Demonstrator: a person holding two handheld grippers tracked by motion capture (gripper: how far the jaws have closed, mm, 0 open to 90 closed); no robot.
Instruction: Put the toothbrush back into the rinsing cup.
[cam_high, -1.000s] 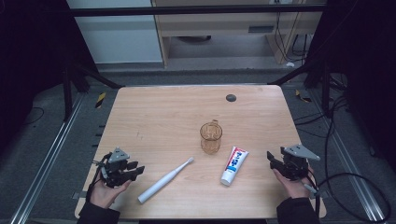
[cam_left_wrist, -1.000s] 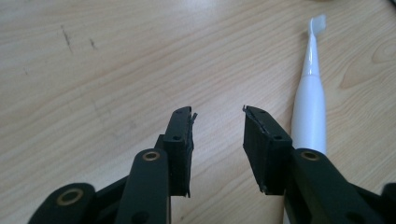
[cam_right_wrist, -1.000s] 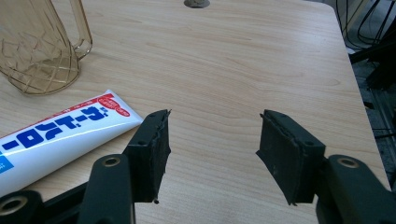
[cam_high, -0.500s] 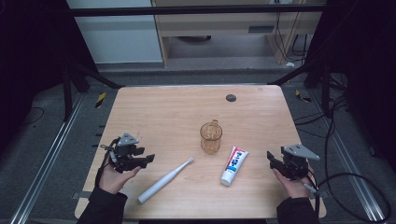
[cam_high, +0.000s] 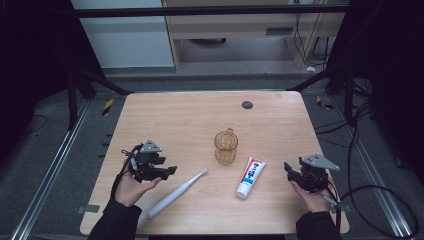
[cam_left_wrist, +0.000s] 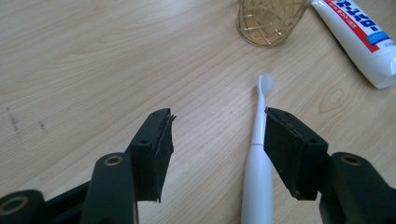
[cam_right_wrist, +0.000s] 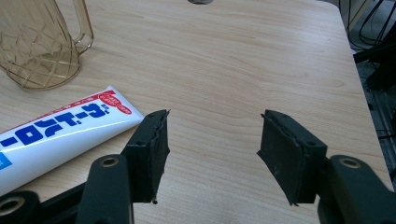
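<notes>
The left hand-held gripper, its empty jaws just opened wide, hovered beside the toothbrush lying on the tabletop. Closing off-centre could have rolled the round handle away toward the cup. The right hand-held gripper waited open, empty, near the toothpaste.

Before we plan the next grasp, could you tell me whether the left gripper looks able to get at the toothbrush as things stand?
Probably yes. The left gripper has just been opening its jaws, with nothing between them, and the toothbrush lies flat on bare table just ahead, apart from the cup and toothpaste tube.
</notes>
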